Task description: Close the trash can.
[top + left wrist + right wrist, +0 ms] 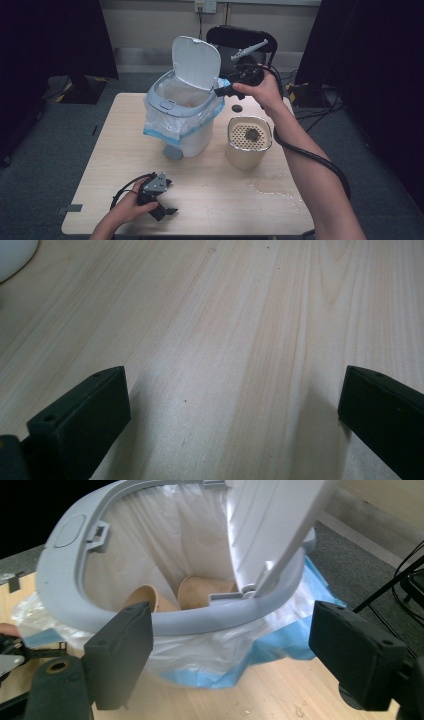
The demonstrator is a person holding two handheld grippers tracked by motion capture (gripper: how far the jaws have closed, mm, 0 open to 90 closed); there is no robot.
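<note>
While the left claw (167, 197) rests low on the pale wooden bench (210, 195) near the front edge, its 2 black jaws stand wide apart with only bare wood between them. The right claw (223, 89) is held up in the air just beside the small white bin with a grey rim (187, 120). Its jaws are wide apart too, and they hold nothing. The bin stands near the middle of the bench, and its white lid (197, 62) is tipped up and open. A clear and blue plastic bag (280, 650) lines the bin and hangs over its rim. 2 brown paper cups (205, 592) lie down inside the bag. A round cream pot with a holed top (248, 141) stands just right of the bin.
</note>
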